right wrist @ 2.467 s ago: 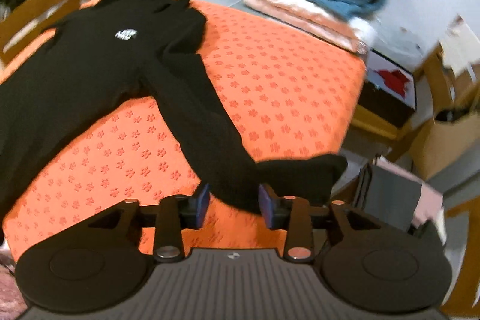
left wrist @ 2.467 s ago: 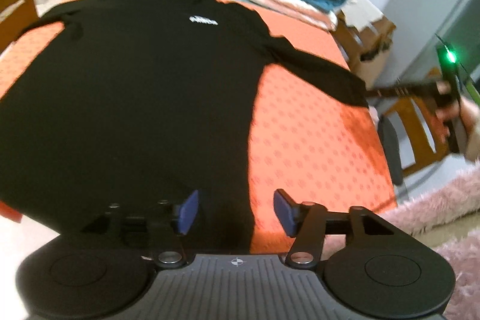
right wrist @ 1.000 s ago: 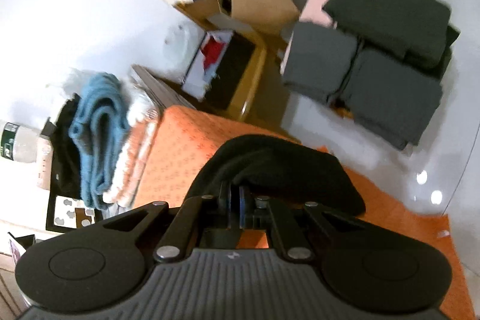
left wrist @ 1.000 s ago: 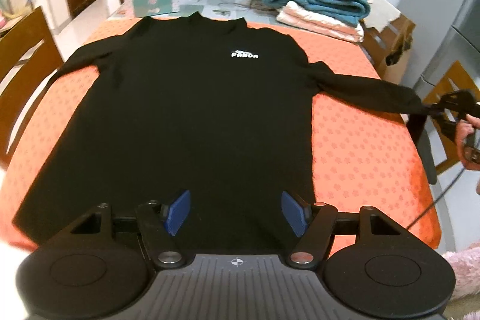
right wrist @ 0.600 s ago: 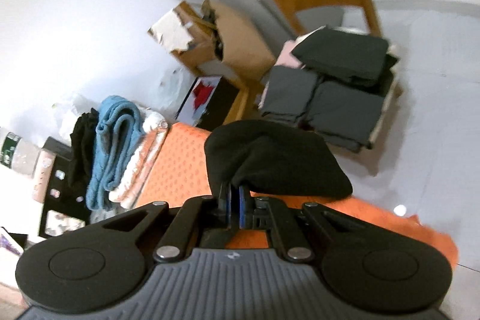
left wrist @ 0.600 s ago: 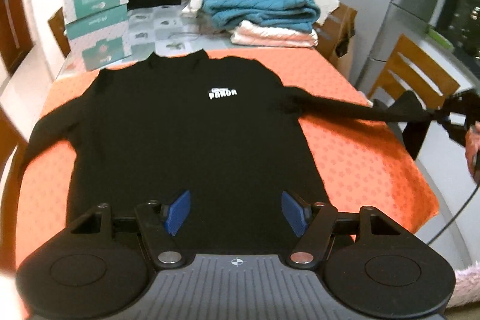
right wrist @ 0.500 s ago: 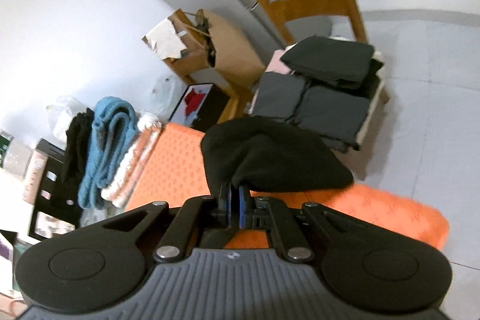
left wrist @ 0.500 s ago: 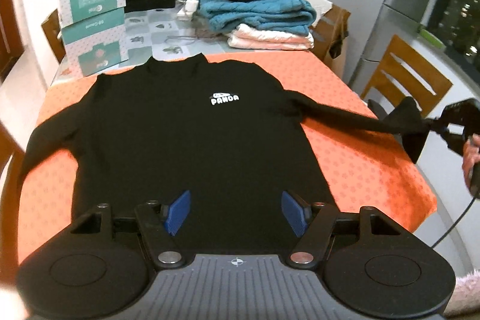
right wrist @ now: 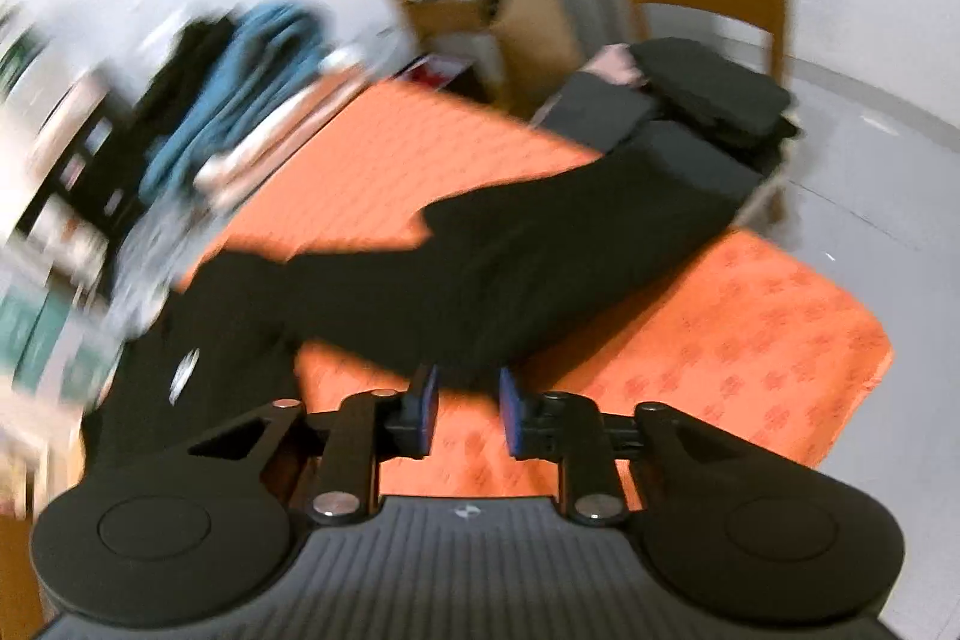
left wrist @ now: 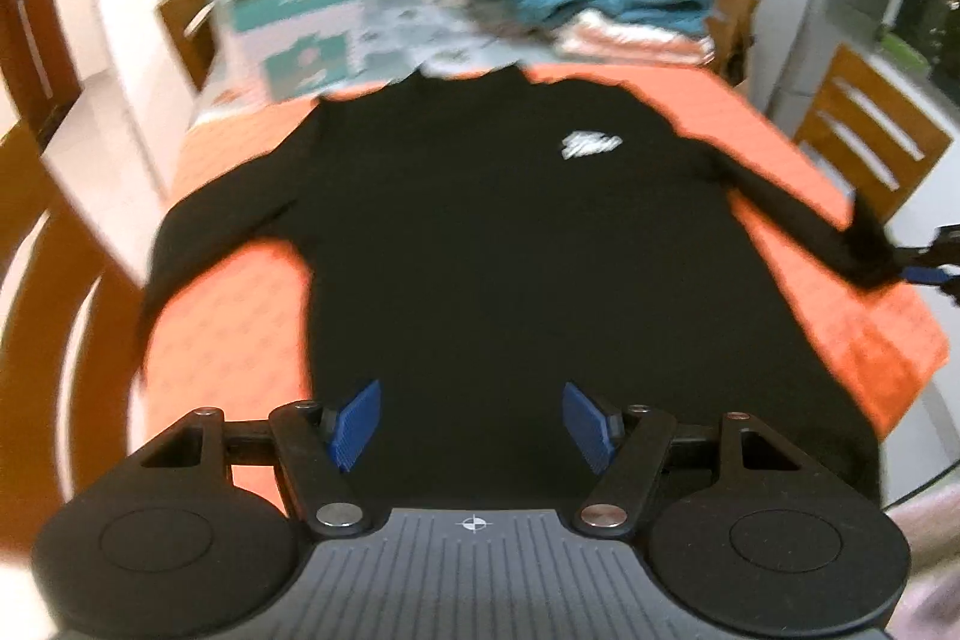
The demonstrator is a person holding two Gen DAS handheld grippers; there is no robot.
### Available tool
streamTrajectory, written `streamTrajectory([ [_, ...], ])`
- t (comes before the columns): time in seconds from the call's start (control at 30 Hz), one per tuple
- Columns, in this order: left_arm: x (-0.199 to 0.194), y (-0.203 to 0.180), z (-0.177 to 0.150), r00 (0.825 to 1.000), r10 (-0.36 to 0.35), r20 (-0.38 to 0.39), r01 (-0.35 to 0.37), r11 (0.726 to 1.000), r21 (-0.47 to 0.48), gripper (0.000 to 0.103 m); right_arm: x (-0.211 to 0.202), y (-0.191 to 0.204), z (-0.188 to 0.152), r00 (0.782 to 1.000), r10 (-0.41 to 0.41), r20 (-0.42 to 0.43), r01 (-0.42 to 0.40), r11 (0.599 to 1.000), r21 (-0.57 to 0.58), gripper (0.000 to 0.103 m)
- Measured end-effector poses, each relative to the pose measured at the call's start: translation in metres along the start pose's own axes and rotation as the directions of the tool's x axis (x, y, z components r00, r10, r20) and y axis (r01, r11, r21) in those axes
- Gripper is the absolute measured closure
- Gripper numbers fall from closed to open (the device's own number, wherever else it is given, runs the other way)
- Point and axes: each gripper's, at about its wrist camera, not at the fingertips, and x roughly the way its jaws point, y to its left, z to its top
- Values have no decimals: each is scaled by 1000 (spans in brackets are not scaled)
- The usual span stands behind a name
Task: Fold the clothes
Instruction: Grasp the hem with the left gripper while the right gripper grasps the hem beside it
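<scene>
Black shirt [left wrist: 510, 232] flat on the orange table [left wrist: 840, 340] with both sleeves out and no fold to see, so all folds left, left gripper [left wrist: 474, 418] wide and empty, right gripper [right wrist: 465, 409] partly open beside the sleeve [right wrist: 540, 244].

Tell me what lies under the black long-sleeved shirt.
The black shirt lies spread flat on an orange patterned cloth, which shows around the body and under both sleeves. Whatever the cloth covers, and the cloth beneath the shirt's body, is hidden.
</scene>
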Motion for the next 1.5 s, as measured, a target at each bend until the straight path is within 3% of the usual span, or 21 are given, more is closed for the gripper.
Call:
streamTrajectory([
  [0.17,1,32,-36,996,41,-74,-41,999,6,33,-9,29,-38,991,61,-123,-84,978,-191,66],
  [0.37,4,47,-69,988,-4,-154,-6,998,-65,34,-29,46,-91,968,53,-245,-148,911,-385,62],
  [0.5,9,55,-83,981,-16,-195,-6,994,-111,36,-38,42,-112,952,33,-305,-163,897,-412,60],
  [0.63,16,60,-91,973,-18,-230,-13,991,-132,47,-39,38,-124,946,14,-325,-159,892,-423,55],
  [0.8,15,54,-98,969,-55,-242,24,991,-130,50,-28,35,-138,931,11,-364,-166,903,-397,55],
  [0.83,13,54,-98,971,-60,-233,30,991,-129,54,-26,36,-140,927,16,-374,-174,903,-392,57],
  [0.87,11,53,-98,972,-65,-224,36,991,-129,75,-22,37,-142,926,15,-378,-176,902,-394,64],
  [0.9,9,52,-98,974,-69,-215,42,991,-128,90,-22,39,-143,929,1,-371,-164,898,-408,72],
  [0.93,7,51,-99,976,-74,-206,48,991,-127,98,-22,41,-145,931,-14,-365,-152,894,-421,83],
  [0.97,5,51,-99,977,-79,-197,54,990,-126,98,-23,41,-144,932,-22,-363,-148,889,-433,98],
  [1.1,-20,43,-92,986,-84,-145,71,994,-89,98,-45,48,-132,925,22,-379,-196,883,-426,99],
  [1.23,-21,41,-106,974,-75,-214,62,996,-66,98,-57,52,-130,914,-11,-405,-200,857,-475,99],
  [1.33,-3,43,-118,960,-31,-277,14,998,-60,94,-39,41,-139,896,-50,-441,-180,867,-465,98],
  [1.43,-8,43,-112,971,-25,-237,4,996,-89,91,-26,34,-141,881,-54,-470,-182,878,-443,96],
  [1.5,-15,44,-107,980,-26,-196,5,994,-107,81,-29,37,-134,884,-60,-463,-180,871,-457,93],
])
